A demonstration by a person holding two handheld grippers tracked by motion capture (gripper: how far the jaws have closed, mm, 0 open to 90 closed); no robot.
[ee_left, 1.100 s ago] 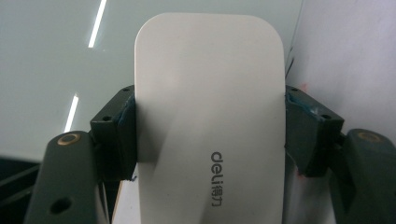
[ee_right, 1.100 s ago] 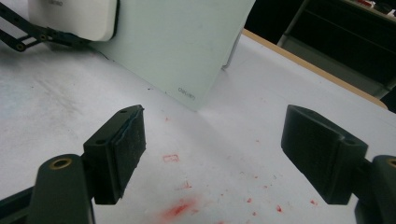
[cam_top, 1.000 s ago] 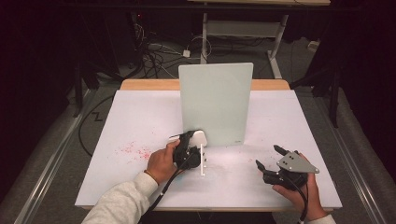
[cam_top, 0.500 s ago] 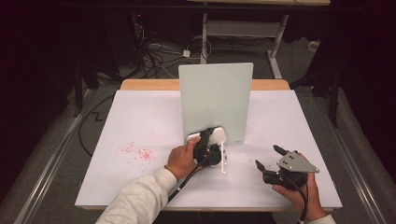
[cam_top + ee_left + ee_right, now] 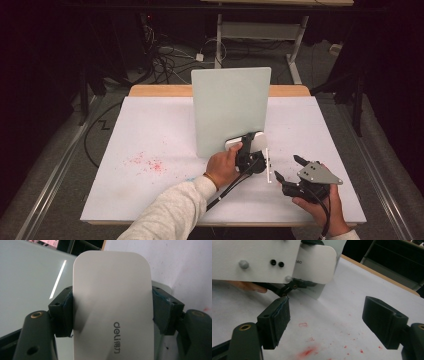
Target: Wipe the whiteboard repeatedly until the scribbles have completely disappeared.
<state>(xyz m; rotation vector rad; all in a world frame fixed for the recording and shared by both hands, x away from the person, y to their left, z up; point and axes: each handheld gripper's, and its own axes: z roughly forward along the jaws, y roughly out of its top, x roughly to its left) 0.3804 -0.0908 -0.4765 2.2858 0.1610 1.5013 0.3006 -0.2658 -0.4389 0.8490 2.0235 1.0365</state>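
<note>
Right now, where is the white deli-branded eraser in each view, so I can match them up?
High view: the white eraser sits centre, clamped by the left gripper against the upright board's lower edge.
Left gripper view: eraser centre, between both jaws.
Right gripper view: eraser top, left of centre.
Shared landmark: red marks on the table.

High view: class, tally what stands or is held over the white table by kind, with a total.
Upright pale green boards: 1
White erasers marked deli, clamped in the left gripper: 1
Hand-held grippers: 2, the right gripper with fingers apart
Total: 4
</note>
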